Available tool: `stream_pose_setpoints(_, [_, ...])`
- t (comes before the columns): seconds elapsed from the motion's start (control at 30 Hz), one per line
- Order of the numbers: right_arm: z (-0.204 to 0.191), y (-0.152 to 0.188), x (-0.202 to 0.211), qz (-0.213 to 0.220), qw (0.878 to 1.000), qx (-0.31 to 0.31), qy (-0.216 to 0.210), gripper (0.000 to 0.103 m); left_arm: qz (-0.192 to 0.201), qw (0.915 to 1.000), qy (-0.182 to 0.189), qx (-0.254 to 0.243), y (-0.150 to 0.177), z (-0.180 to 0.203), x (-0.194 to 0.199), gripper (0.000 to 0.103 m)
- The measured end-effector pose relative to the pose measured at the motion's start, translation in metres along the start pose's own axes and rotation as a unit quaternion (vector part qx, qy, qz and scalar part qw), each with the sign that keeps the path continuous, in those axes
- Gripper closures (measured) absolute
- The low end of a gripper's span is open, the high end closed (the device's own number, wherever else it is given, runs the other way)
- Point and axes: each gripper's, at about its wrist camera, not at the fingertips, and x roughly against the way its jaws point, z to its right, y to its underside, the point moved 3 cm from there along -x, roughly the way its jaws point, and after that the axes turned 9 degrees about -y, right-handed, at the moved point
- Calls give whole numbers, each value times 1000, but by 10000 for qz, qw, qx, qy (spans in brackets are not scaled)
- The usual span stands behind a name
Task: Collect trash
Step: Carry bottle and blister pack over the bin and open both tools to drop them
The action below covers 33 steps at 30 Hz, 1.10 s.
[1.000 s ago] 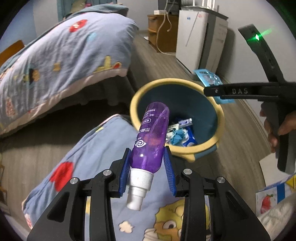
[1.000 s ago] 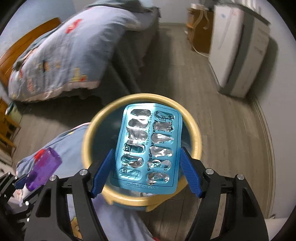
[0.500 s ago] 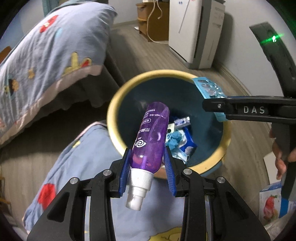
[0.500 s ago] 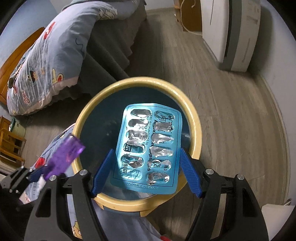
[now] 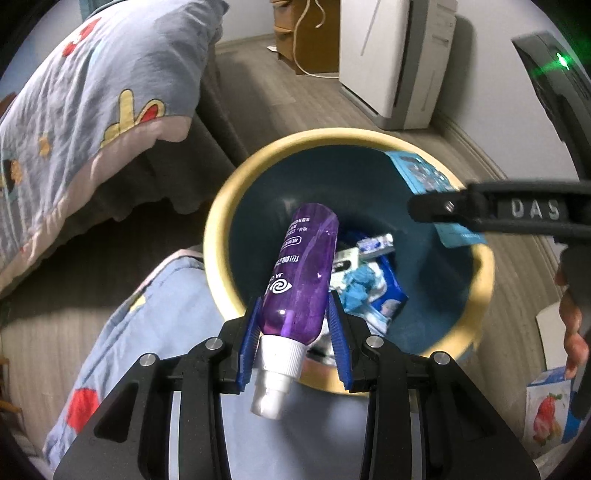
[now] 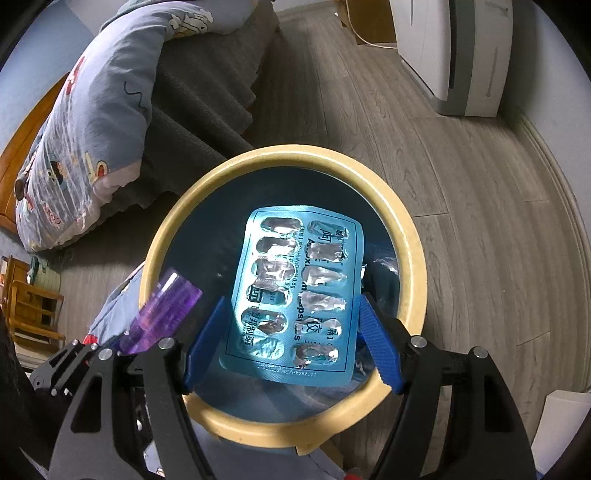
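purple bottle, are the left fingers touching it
Touching. The left wrist view shows the purple bottle clamped between both blue fingers of the left gripper, held over the bin.

We see a grey wood-plank floor (image 6: 424, 155), a bed with a blue cartoon-print quilt (image 5: 85, 103), and a white boxy appliance (image 5: 391, 59) by the wall.

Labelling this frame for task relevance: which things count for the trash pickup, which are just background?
Job:
left gripper, shut on purple spray bottle
right gripper, shut on blister pack
bin, wrappers inside

Background:
bed quilt
white appliance
strawberry carton
wooden cabinet
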Motion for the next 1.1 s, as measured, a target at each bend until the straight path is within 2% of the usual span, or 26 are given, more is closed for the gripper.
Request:
stream_pose_setpoints(0.1, [2, -1, -4, -19, 10000, -60, -26, 32, 65, 9999, -6, 140, -4, -7, -2, 65])
stream_pose_setpoints(0.23, [1, -3, -8, -30, 10000, -53, -29, 32, 131, 9997, -9, 205, -4, -15, -2, 55])
stream_pose_setpoints(0.4, [-6, -3, -19, -140, 9999, 32, 3, 32, 166, 9997, 21, 179, 1, -21, -1, 55])
stream_pose_setpoints(0.6, [-14, -6, -21, -48, 9999, 137, 22, 31, 214, 9997, -12, 112, 3, -23, 4, 54])
stream_pose_setpoints(0.63, [-14, -6, -21, -63, 9999, 110, -32, 29, 223, 9997, -19, 94, 3, -22, 5, 54])
stream_pose_setpoints(0.67, [-15, -7, -21, -65, 9999, 71, -86, 21, 226, 9997, -43, 79, 5, -22, 5, 53])
stream_pose_setpoints(0.7, [-15, -6, -20, -55, 9999, 45, -149, 19, 230, 9997, -43, 69, 6, -22, 5, 53])
stream_pose_setpoints(0.87, [-15, -2, -14, -147, 9997, 217, -20, 18, 275, 9996, -42, 101, 11, -20, 13, 53])
stream_pose_setpoints(1.1, [-16, 10, 13, -59, 9981, 577, 182, 18, 395, 9991, -98, 153, 27, -15, 40, 52])
